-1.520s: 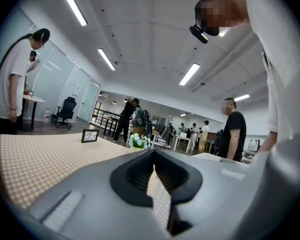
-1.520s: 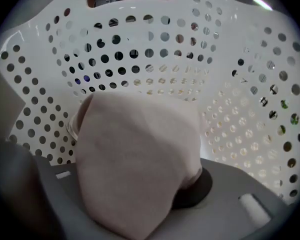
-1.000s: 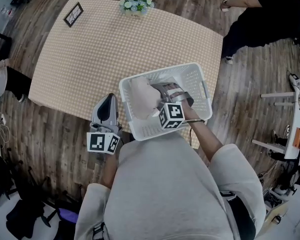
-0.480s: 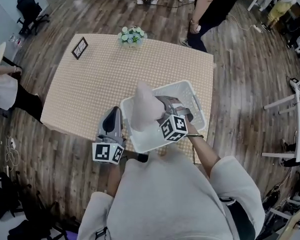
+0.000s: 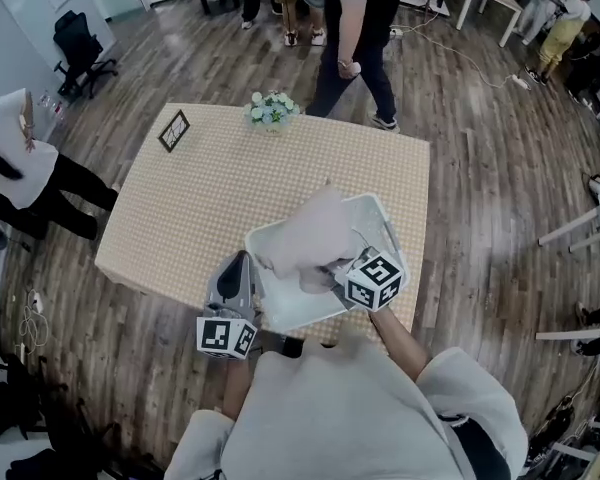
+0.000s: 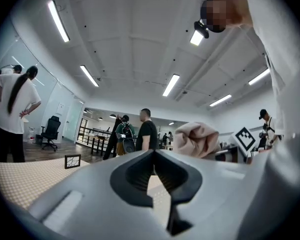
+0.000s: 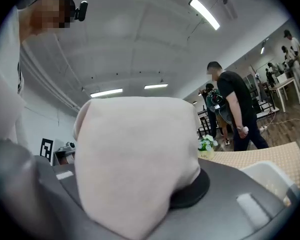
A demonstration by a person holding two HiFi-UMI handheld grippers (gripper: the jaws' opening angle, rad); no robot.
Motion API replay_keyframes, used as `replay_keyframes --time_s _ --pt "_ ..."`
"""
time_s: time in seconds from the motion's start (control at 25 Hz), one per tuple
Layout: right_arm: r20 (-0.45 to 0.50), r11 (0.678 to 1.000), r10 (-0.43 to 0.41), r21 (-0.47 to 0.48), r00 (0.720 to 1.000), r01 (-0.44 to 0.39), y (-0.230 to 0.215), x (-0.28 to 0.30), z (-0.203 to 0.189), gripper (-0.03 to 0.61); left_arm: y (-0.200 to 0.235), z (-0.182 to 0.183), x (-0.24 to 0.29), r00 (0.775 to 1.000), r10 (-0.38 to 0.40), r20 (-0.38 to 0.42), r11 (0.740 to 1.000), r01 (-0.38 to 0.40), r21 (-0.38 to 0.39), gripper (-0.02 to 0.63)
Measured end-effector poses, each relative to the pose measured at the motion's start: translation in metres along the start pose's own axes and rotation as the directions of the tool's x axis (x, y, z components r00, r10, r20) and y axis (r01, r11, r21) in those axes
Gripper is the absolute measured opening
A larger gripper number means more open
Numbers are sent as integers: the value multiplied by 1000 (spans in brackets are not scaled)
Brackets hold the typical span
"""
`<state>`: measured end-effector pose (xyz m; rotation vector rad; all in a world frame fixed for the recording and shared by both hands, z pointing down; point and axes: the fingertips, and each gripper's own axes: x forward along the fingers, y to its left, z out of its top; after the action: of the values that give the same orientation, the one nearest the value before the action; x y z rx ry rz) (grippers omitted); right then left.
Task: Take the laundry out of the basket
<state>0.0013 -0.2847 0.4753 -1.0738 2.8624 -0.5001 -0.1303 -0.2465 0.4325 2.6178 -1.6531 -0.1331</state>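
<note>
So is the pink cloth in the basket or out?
Out: the right gripper holds the cloth bunched above the basket; its low end may dangle inside.

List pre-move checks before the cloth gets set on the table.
1. Grip: ok. The right gripper has its jaws shut on the cloth.
2. Cloth clear of the basket: cannot tell. It hangs over the basket, and its lower end is hidden.
3. Left gripper free: ok. Its jaws are shut and empty, beside the basket.
4. Drop spot: ok. The table is bare left of the basket; the flowers and frame sit at the far edge.
5. More laundry in the basket: cannot tell. The cloth covers the inside.
</note>
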Motion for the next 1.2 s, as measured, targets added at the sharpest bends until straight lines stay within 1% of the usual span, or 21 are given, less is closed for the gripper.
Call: replay_keyframes --time_s 0.2,0.36,0.52,0.64,0.8,1.04,1.2 --pt "9 1000 28 7 1000 -28 4 -11 6 184 -21 -4 -5 1000 5 -12 1000 -5 -1 11" --pt "55 999 30 19 998 -31 17 -14 21 184 -14 -4 -13 1000 5 -10 1000 -5 1 11" --pt "61 1000 20 -25 998 -18 32 -25 29 184 -19 5 -20 1000 -5 24 1000 4 13 11" --pt "74 1000 18 -24 997 -16 41 -43 26 186 -36 8 -30 999 -26 44 999 25 30 11" --pt "90 1000 5 -31 996 -2 74 -61 20 184 -40 9 -70 998 -30 52 999 29 25 11" --pt "120 997 -2 -74 993 11 147 -84 12 184 -37 20 -152 997 -19 69 1000 17 26 12" --pt "113 995 7 -103 994 5 194 -105 0 185 -43 32 -199 995 -26 93 999 23 30 12"
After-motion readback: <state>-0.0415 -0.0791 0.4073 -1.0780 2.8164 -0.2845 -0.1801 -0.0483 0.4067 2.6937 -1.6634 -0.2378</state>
